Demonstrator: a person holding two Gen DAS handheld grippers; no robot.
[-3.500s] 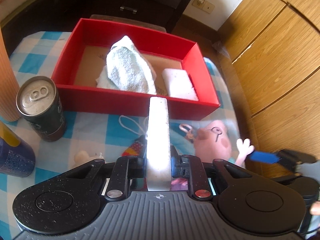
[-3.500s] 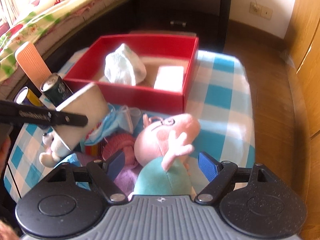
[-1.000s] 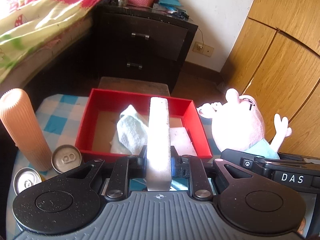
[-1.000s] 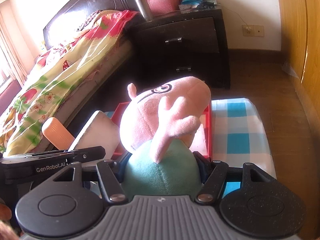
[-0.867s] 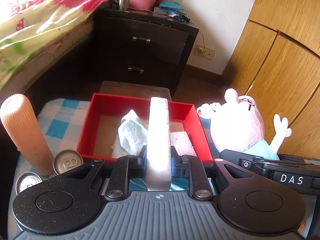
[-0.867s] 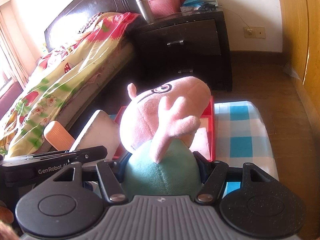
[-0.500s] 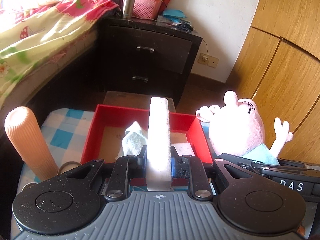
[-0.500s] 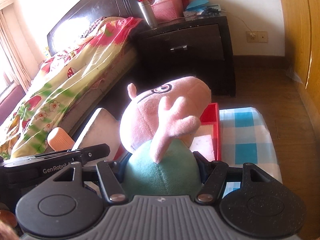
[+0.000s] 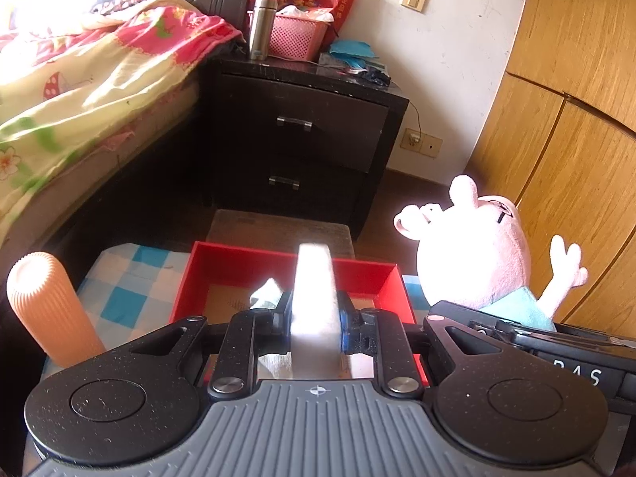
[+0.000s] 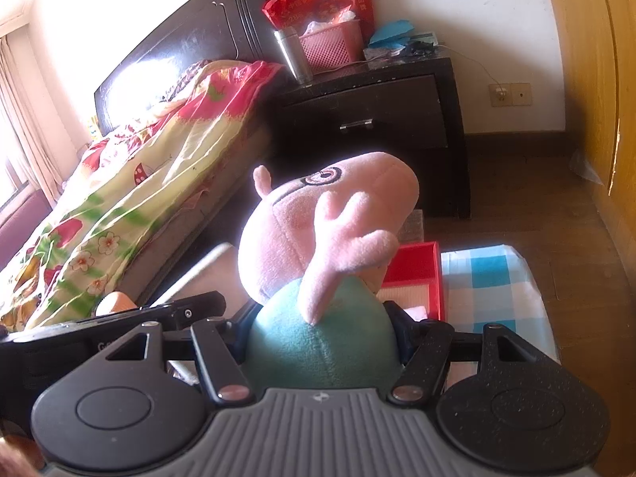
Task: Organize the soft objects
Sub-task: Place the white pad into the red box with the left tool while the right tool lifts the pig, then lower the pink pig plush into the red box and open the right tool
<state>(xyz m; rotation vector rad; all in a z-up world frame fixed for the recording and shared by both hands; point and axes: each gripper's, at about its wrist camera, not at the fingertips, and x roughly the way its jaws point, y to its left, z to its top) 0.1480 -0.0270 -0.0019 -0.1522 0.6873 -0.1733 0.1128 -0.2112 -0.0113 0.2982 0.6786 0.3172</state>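
Note:
My left gripper (image 9: 314, 328) is shut on a white sponge (image 9: 314, 298), held upright on edge above the near side of the red box (image 9: 349, 274). A pale towel (image 9: 264, 296) lies inside the box, mostly hidden behind the gripper. My right gripper (image 10: 322, 338) is shut on the pink pig plush (image 10: 330, 214) by its teal body, head up; the plush also shows at right in the left wrist view (image 9: 477, 254). In the right wrist view the red box (image 10: 417, 266) lies behind the plush and the sponge (image 10: 194, 274) shows at left.
An orange ribbed cylinder (image 9: 47, 310) stands on the blue-checked cloth (image 9: 127, 274) left of the box. A dark nightstand (image 9: 302, 135) is beyond the box, a bed (image 9: 79, 79) to the left, wooden wardrobe doors (image 9: 564, 127) to the right.
Both grippers have risen and tilted up with their loads. The sponge and plush were lifted from the table to above box height. The cans have dropped out of view.

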